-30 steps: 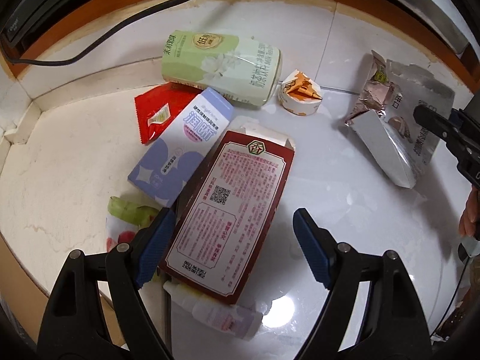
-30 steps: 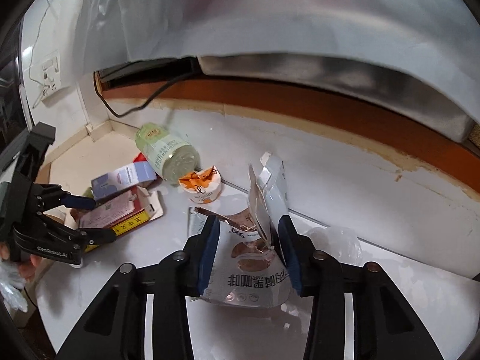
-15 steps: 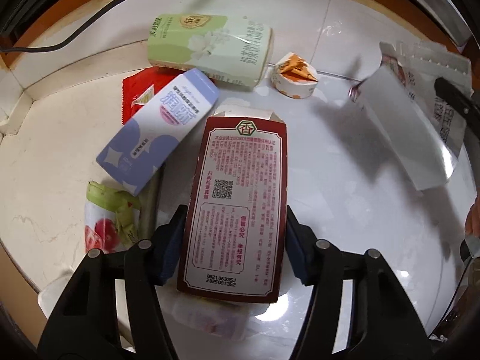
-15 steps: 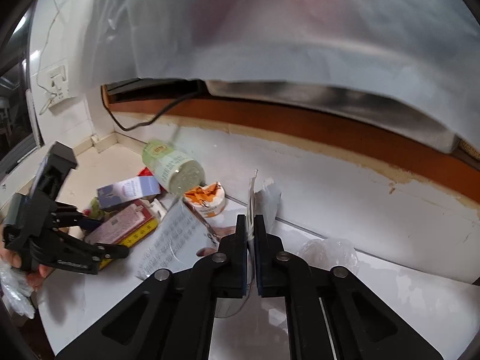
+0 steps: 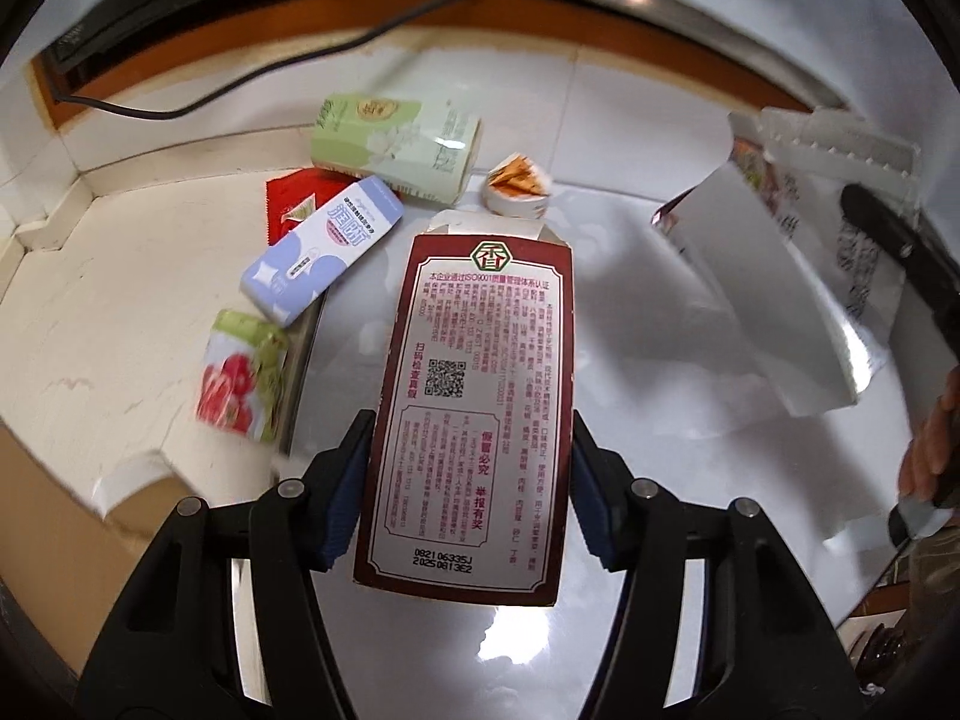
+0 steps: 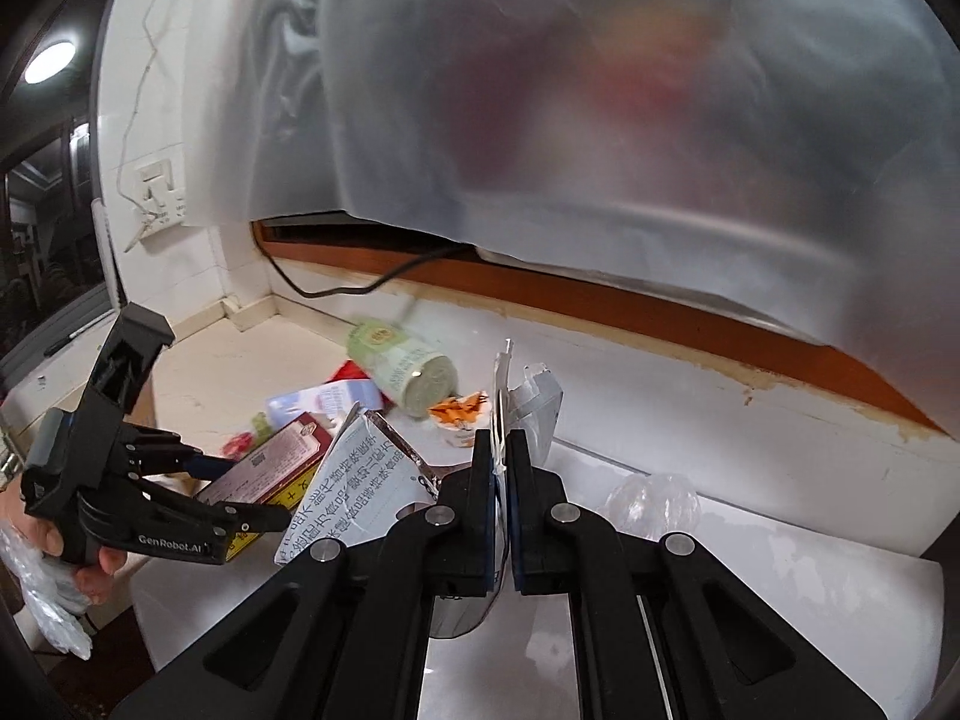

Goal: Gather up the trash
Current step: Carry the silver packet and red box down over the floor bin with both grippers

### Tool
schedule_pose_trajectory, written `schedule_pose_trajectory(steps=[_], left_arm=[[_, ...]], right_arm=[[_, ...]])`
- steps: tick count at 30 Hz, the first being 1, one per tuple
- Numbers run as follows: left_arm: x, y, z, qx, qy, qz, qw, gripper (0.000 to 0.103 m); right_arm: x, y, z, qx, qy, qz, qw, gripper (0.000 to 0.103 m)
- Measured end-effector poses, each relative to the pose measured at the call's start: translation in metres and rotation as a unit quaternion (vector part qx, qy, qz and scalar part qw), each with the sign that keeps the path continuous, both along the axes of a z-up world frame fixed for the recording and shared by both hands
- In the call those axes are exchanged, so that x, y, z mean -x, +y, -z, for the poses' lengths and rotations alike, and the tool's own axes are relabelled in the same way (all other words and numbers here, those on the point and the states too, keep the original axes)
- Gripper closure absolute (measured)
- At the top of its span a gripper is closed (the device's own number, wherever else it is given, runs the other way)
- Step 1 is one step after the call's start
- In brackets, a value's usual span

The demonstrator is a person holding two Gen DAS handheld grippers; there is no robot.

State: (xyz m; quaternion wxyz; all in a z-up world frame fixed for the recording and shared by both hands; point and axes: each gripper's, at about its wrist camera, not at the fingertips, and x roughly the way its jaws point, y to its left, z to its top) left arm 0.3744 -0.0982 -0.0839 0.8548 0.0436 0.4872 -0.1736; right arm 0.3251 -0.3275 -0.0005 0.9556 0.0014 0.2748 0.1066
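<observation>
Left tongs (image 5: 468, 495) clamp a flat maroon cardboard box (image 5: 474, 384); right tongs (image 6: 503, 501) pinch a crinkled foil pouch (image 6: 360, 480) above the glossy tabletop (image 5: 660, 420).

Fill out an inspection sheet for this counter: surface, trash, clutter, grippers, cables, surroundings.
Surface: white counter, glossy, with a cream section at its left.
Job's things: dark red carton and foil pouch both gripped; green bottle, lilac box, red sachet, strawberry wrapper and small cup lie on the counter.
Clutter: crumpled clear plastic.
Grippers: left gripper shut on the carton; right gripper shut on the pouch.
Cables: black cable along the back edge.
Surroundings: wall socket; translucent sheet hanging above.
</observation>
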Motion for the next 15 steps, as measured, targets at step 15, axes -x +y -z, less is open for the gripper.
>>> schedule_pose_trajectory(steps=[15], left_arm=[[0.168, 0.046, -0.059, 0.056, -0.065, -0.004, 0.9963, 0.047]], right_arm=[[0.16, 0.046, -0.035, -0.03, -0.007, -0.061, 0.998, 0.1]])
